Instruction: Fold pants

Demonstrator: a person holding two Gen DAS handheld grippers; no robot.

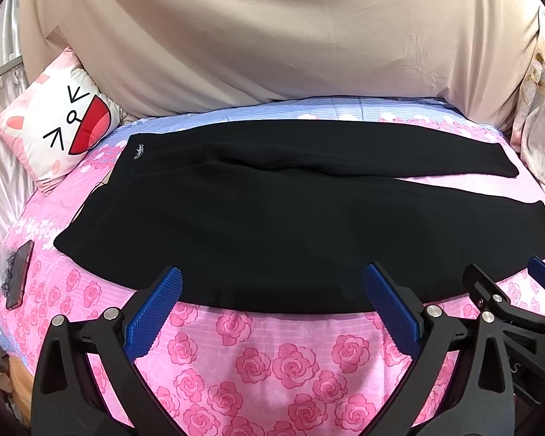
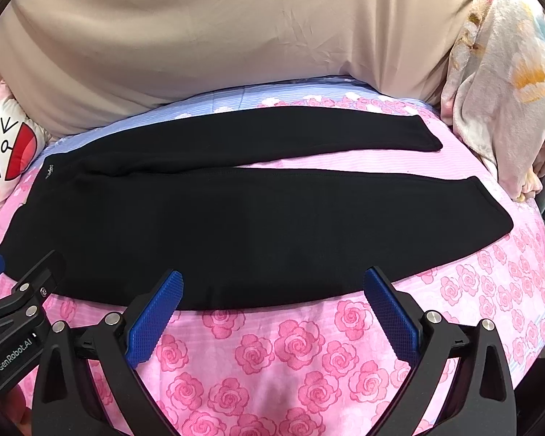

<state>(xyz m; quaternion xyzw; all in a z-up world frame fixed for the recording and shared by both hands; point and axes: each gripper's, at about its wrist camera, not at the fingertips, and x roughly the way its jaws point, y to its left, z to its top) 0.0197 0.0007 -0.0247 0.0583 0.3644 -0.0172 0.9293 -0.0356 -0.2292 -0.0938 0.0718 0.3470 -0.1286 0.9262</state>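
Observation:
Black pants point(image 1: 272, 218) lie flat on a pink rose-print bed sheet point(image 1: 258, 363), waistband at the left, both legs stretched to the right and slightly apart. They also show in the right wrist view point(image 2: 236, 225). My left gripper point(image 1: 272, 283) is open, its blue-padded fingers just above the pants' near edge, holding nothing. My right gripper point(image 2: 272, 283) is open over the near edge further right, holding nothing. The right gripper's black body point(image 1: 508, 301) shows at the right of the left wrist view.
A cartoon-face cushion point(image 1: 58, 127) lies at the back left. A beige covered headboard point(image 1: 272, 36) rises behind. A phone point(image 1: 18, 279) lies on the bed's left edge. A floral blanket point(image 2: 501, 72) is piled at the right.

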